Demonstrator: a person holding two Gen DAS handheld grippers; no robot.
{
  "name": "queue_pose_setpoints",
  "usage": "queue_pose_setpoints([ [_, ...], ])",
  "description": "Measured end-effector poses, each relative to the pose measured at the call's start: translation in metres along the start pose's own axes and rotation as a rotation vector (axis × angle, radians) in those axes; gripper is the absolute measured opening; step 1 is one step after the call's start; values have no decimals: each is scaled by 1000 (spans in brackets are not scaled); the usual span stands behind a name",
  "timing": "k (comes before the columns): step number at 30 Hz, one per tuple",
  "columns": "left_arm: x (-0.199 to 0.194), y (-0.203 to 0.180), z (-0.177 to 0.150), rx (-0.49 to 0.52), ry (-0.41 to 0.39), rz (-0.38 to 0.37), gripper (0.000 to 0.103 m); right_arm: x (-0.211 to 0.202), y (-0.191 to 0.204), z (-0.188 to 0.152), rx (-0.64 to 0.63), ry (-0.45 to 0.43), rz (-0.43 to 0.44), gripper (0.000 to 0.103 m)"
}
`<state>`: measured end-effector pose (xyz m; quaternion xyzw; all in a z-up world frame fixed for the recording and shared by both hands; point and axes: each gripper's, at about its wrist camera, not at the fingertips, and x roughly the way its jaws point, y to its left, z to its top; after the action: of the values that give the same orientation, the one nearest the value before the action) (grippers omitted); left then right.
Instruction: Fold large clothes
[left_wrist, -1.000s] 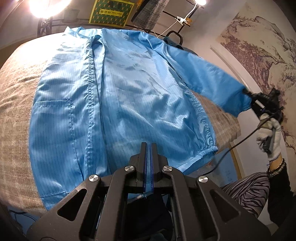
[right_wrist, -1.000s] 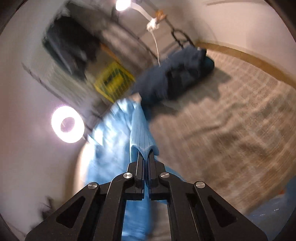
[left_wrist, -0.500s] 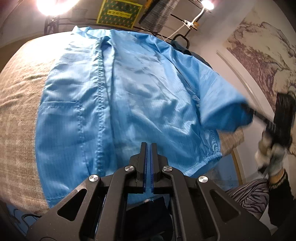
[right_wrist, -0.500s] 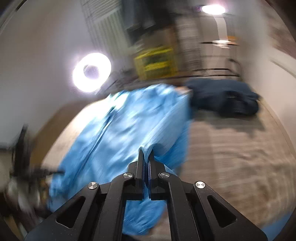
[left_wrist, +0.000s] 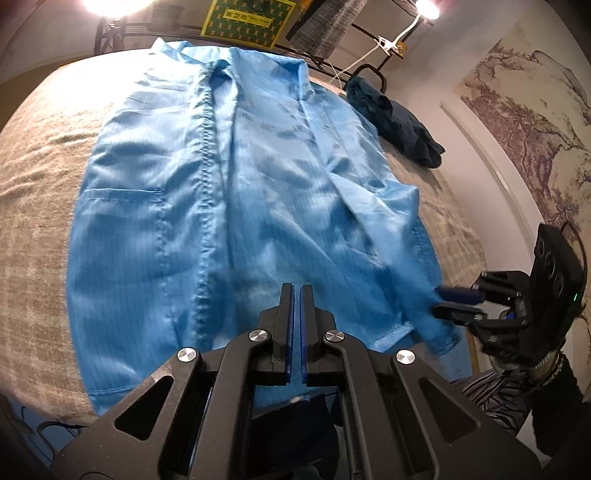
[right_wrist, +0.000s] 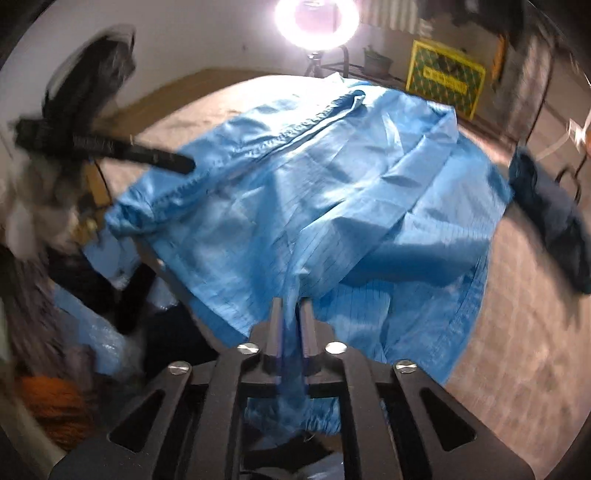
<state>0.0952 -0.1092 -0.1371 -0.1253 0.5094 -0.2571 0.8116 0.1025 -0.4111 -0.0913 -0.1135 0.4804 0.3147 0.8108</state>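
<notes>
A light blue zip jacket (left_wrist: 258, 203) lies front up on the bed, collar at the far end. Its right sleeve (left_wrist: 380, 218) is folded in along the body toward the hem. My right gripper (right_wrist: 294, 308) hovers at the hem's right corner. Its jaws are opening, and the sleeve cuff (right_wrist: 295, 417) hangs loose between the parted pads. In the left wrist view the right gripper (left_wrist: 448, 304) shows its fingers apart beside the cuff. My left gripper (left_wrist: 295, 291) is shut just above the hem near the zip (left_wrist: 205, 177). I see no cloth between its pads.
A dark blue garment (left_wrist: 399, 122) lies bunched on the bed (left_wrist: 37, 221) past the jacket's right shoulder. A ring light (right_wrist: 317, 18) and a yellow box (right_wrist: 443, 79) stand behind the bed's far end. A wall with a painting (left_wrist: 535, 129) runs along the right.
The right gripper swung the sleeve from stretched out to the side over onto the jacket, down toward the hem. Its jaws have parted. The left gripper stayed put.
</notes>
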Motion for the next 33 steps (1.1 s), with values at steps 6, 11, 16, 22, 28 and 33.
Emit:
queue_pose_setpoints([
  [6, 5, -22, 6, 35, 4, -20, 0, -47, -34, -10, 202, -174, 193, 38],
  [11, 27, -54, 12, 60, 26, -61, 26, -41, -87, -20, 447, -184, 90, 38],
  [16, 58, -101, 9, 139, 61, -78, 48, -23, -140, -12, 614, -178, 115, 39],
  [22, 92, -130, 1, 245, 95, 41, 48, 9, -165, 16, 610, -150, 100, 41],
  [28, 105, -110, -4, 252, 73, 144, 0, 27, -165, 28, 524, -61, 4, 1],
  [33, 94, -67, -10, 53, 65, 64, 0, 12, -186, 20, 565, -55, -102, 0],
])
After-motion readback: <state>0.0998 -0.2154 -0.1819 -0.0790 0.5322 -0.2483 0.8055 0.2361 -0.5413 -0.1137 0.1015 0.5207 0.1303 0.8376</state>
